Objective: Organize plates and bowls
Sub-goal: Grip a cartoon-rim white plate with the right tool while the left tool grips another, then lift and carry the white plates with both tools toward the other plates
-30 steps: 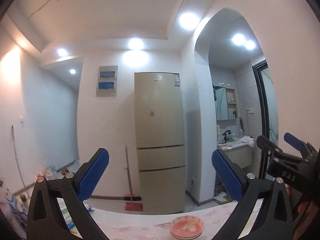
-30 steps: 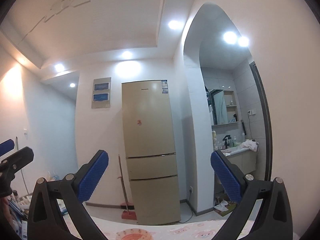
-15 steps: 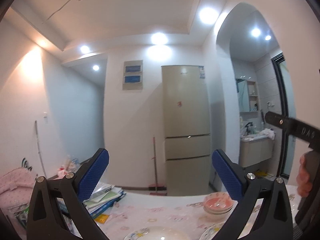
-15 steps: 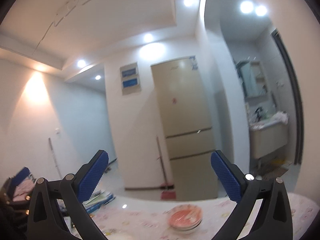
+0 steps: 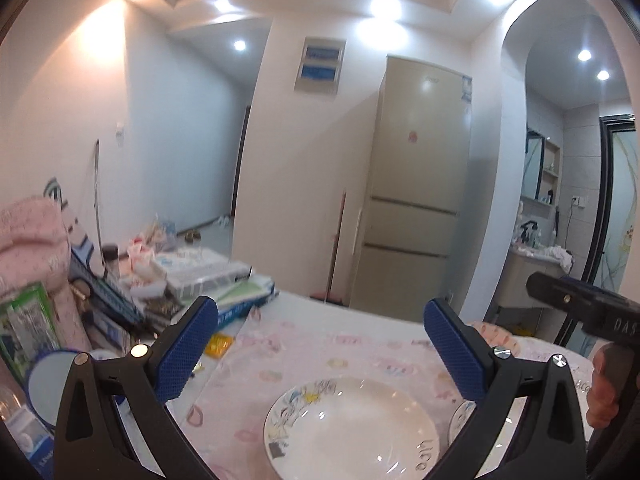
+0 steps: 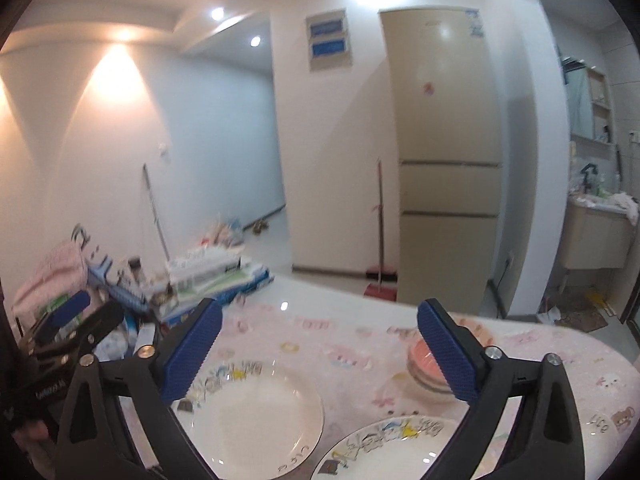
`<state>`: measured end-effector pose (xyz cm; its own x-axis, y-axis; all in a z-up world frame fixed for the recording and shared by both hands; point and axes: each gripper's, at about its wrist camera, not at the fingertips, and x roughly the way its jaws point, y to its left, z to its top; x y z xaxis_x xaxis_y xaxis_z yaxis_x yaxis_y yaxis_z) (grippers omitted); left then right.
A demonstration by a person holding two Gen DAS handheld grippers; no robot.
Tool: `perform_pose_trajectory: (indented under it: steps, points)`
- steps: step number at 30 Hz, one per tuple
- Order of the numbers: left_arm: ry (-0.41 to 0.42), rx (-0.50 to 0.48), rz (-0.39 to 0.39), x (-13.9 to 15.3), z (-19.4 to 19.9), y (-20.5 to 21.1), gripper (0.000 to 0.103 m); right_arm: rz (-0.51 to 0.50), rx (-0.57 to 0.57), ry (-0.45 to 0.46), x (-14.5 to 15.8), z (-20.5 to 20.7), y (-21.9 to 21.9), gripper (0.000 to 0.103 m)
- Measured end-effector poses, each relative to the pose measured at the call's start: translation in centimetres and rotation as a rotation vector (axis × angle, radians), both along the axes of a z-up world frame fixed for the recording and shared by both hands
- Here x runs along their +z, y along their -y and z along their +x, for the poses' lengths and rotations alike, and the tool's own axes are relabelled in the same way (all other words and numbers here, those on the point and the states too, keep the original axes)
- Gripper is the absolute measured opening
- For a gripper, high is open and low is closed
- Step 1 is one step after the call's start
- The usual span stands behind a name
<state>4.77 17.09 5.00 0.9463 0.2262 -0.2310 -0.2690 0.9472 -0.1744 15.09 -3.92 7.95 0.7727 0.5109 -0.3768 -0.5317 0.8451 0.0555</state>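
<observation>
Your left gripper (image 5: 320, 354) and right gripper (image 6: 318, 354) gape, holding nothing. Two white cartoon-rimmed ceramic plates (image 6: 256, 412) lie beside pink stacked bowls (image 6: 426, 368), probably three.

Bare cloth (image 6: 320, 344) between plates (image 6: 256, 412) and bowls (image 6: 424, 368); clutter (image 5: 132, 280) crowds left edge.
</observation>
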Motion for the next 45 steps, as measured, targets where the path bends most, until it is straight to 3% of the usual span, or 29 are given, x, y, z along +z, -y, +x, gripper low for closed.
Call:
perform_pose_trajectory:
  steps: [5,8,15,17,21,24,30,34,36,41,45]
  points:
    - [-0.158,0.004,-0.128,-3.4,2.7,-2.0,0.103,-0.073,0.040,-0.148,-5.0,3.7,-2.4,0.084]
    - [-0.218,-0.035,-0.244,-5.5,3.1,-3.3,0.103,-0.066,0.059,-0.248,-7.5,5.7,-2.5,0.078]
    - [-0.340,-0.020,-0.383,-8.6,4.1,-5.0,0.101,-0.089,0.099,-0.416,-12.4,8.3,-3.2,0.069]
    - [-0.361,0.032,-0.440,-9.7,4.2,-5.6,0.088,-0.092,0.112,-0.440,-13.0,8.5,-3.4,0.068]
    - [-0.417,0.046,-0.552,-11.9,4.6,-7.1,0.081,-0.113,0.123,-0.496,-14.5,9.2,-3.8,0.058]
    - [-0.446,0.024,-0.620,-13.1,4.8,-7.7,0.073,-0.107,0.134,-0.551,-15.5,9.7,-3.8,0.057]
    - [-0.498,-0.006,-0.664,-14.1,5.1,-7.6,0.055,-0.099,0.128,-0.596,-16.8,10.3,-3.8,0.050]
    - [-0.525,-0.028,-0.683,-14.7,5.4,-7.4,0.033,-0.039,0.142,-0.672,-17.8,11.1,-3.5,0.038]
    - [-0.538,-0.019,-0.669,-14.8,5.4,-7.3,0.031,-0.024,0.149,-0.680,-18.0,11.2,-3.5,0.036]
    - [-0.576,-0.013,-0.660,-15.4,5.8,-7.2,0.014,-0.063,0.155,-0.663,-18.2,11.0,-4.2,0.027]
    - [-0.591,0.002,-0.643,-15.6,5.9,-7.2,0.009,-0.180,0.143,-0.614,-18.2,10.4,-5.2,0.019]
